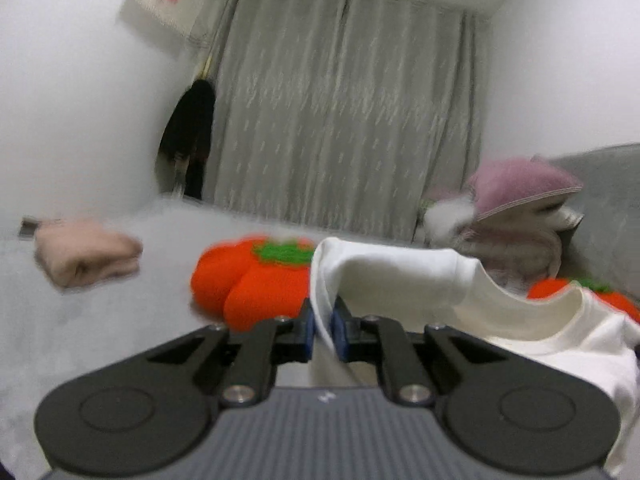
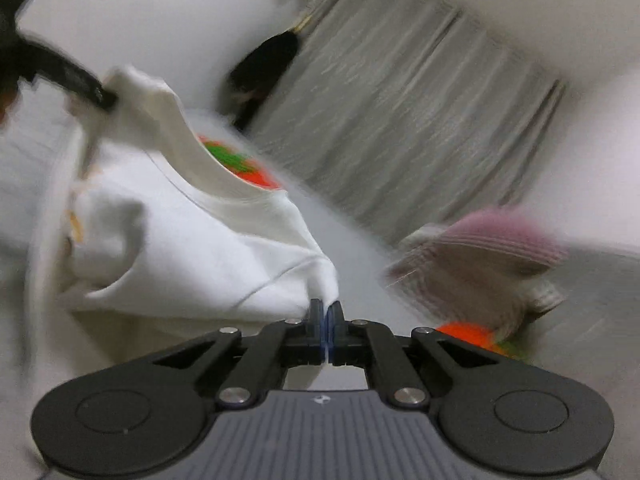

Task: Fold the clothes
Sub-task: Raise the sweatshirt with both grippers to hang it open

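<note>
At the left of the left wrist view a folded pink garment (image 1: 86, 254) lies on the pale bed (image 1: 60, 340), perhaps set aside so the middle stays free. Right of it sits an orange pumpkin cushion (image 1: 248, 280). At lower centre the left gripper (image 1: 322, 330) is clamped on an edge of the white shirt (image 1: 400, 276), which rises clear of the bed and runs to the right, its neckline curving open. A mauve plush toy (image 1: 516, 216) sits at the right.

In the right wrist view, the left gripper (image 2: 76, 80) shows blurred at upper left, pinching the shirt's (image 2: 192, 240) far corner. At lower centre the right gripper (image 2: 326, 320) is closed tight on the near corner. Held at two points, the shirt hangs spread between them, likely to be laid flat or doubled over.
</note>
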The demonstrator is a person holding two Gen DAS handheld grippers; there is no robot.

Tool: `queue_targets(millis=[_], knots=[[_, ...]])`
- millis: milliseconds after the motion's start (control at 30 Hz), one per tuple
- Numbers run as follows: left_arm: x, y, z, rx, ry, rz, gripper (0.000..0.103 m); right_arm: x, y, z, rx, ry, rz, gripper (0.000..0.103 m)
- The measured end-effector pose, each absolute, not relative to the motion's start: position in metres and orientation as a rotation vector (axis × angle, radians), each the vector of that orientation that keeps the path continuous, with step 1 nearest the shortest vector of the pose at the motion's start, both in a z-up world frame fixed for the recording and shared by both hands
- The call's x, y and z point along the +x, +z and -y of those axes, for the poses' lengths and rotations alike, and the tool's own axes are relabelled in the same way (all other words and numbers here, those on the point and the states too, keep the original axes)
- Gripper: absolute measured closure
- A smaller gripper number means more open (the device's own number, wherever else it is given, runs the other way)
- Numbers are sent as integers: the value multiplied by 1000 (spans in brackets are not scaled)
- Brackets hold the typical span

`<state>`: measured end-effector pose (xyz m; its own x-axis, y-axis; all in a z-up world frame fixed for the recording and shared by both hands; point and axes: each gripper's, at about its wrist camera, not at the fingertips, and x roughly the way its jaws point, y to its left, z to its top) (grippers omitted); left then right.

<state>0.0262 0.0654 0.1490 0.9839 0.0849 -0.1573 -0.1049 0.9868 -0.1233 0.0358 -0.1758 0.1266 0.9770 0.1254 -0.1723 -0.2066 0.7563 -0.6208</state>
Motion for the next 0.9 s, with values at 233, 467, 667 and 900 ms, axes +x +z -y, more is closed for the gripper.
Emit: queue_targets(millis=[233,467,667,900], knots=[[26,152,-35,-36,46,-123,93,34,130,178,-735,-84,97,99],[27,141,-11,5,-42,-136,93,32,134,180,-744,-254,264,100],[8,165,-12,-68,-51,-36,93,7,149,177,-691,-308,433,100],[-33,195,-18,-155,-48,153,93,-27,164,171,-610,-354,632,100]])
